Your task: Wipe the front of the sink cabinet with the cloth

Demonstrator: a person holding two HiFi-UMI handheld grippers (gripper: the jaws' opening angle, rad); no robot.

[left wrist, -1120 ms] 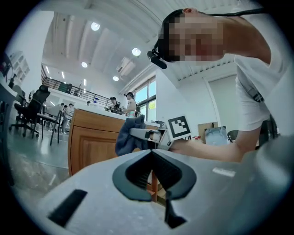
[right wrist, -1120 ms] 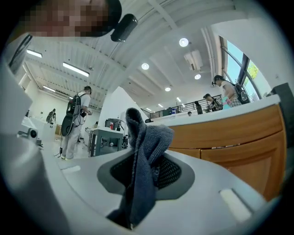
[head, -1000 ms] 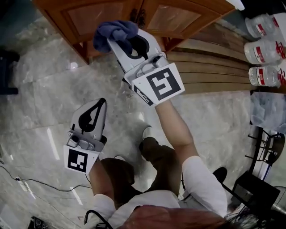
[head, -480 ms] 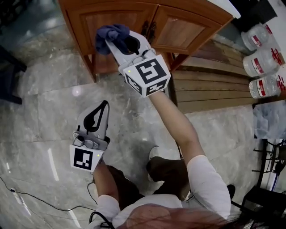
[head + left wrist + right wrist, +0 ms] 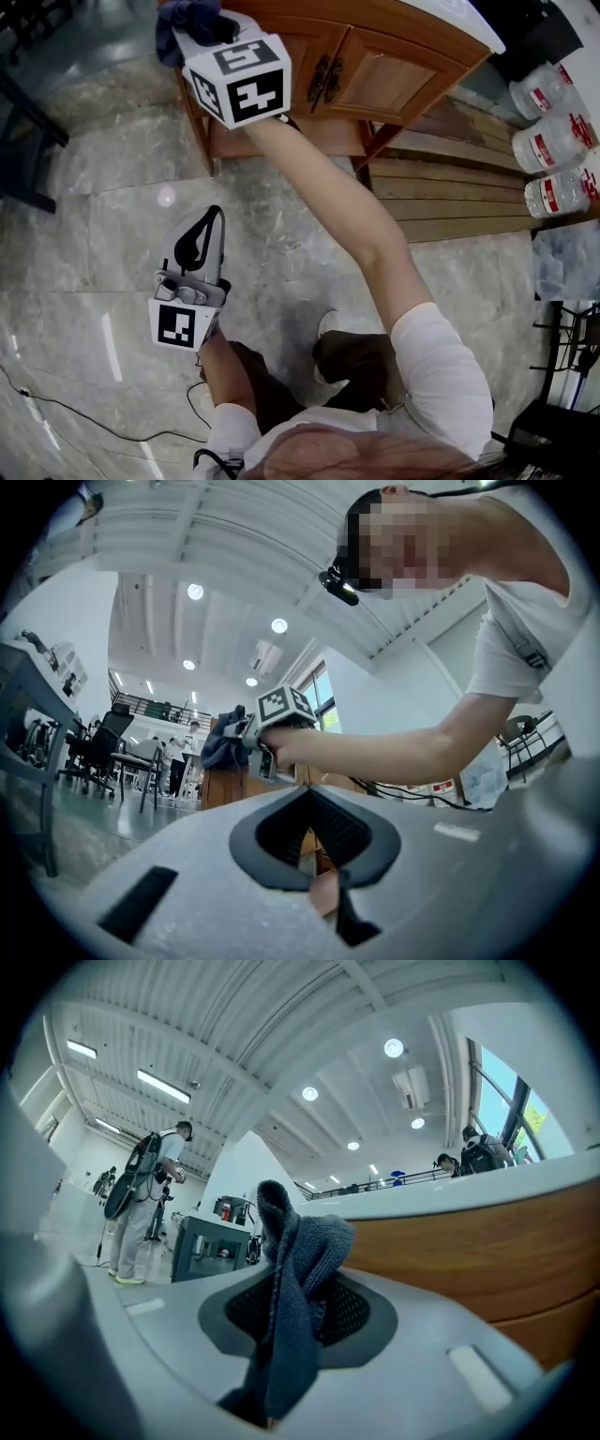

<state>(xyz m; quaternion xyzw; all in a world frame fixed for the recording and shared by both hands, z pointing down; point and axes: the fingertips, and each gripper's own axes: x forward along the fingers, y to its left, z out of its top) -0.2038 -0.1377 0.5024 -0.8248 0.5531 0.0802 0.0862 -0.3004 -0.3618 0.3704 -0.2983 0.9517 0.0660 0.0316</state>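
Observation:
The wooden sink cabinet (image 5: 375, 80) stands at the top of the head view, with two doors and dark handles. My right gripper (image 5: 202, 23) is up at the cabinet's top left corner, shut on a dark blue cloth (image 5: 183, 21). In the right gripper view the cloth (image 5: 295, 1288) hangs bunched between the jaws, with the cabinet's wood (image 5: 497, 1251) just to the right. My left gripper (image 5: 212, 220) hangs low over the marble floor, away from the cabinet, shut and empty. From the left gripper view, the cloth (image 5: 223, 747) is seen against the cabinet (image 5: 220, 787).
Water bottles (image 5: 553, 141) lie at the right, beside wooden planks (image 5: 450, 197) on the floor. A dark chair leg (image 5: 28, 122) stands at the left and a thin cable (image 5: 56, 403) runs over the floor near me. People stand in the background.
My right gripper has carried the cloth up and to the left, from the middle of the doors to the top left corner. The left gripper has barely moved.

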